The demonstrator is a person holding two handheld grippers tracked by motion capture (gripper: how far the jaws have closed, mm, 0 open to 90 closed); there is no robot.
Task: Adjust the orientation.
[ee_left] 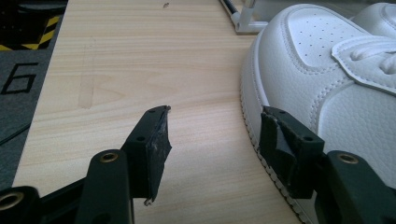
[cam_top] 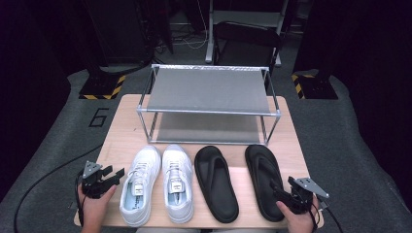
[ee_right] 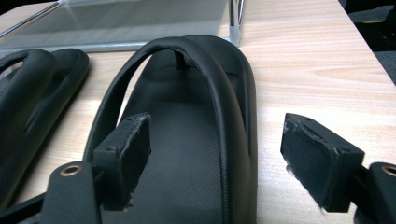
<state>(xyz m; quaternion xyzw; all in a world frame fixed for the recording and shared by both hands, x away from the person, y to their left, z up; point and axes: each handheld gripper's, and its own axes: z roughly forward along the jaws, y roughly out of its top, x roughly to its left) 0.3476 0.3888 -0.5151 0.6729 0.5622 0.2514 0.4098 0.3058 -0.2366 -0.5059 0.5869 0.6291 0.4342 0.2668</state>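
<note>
Sneakers (cam_top: 156, 184), sandals (cam_top: 239, 181) before shoe rack (cam_top: 209, 103)

Left hand (cam_top: 92, 206) low at the near left corner, wrapped around the left gripper (cam_top: 114, 175), which points right and a little forward. Its jaws stand wide apart in the left gripper view (ee_left: 212, 140), nothing between the pads (ee_left: 159, 149). Over on the right, the right hand (cam_top: 299, 218) grips from below, and the right gripper (cam_top: 277, 189) angles forward and left, grey plate on top. Jaws spread wide there too (ee_right: 217, 149), both pads (ee_right: 133, 149) scuffed pale at the edges.
</note>
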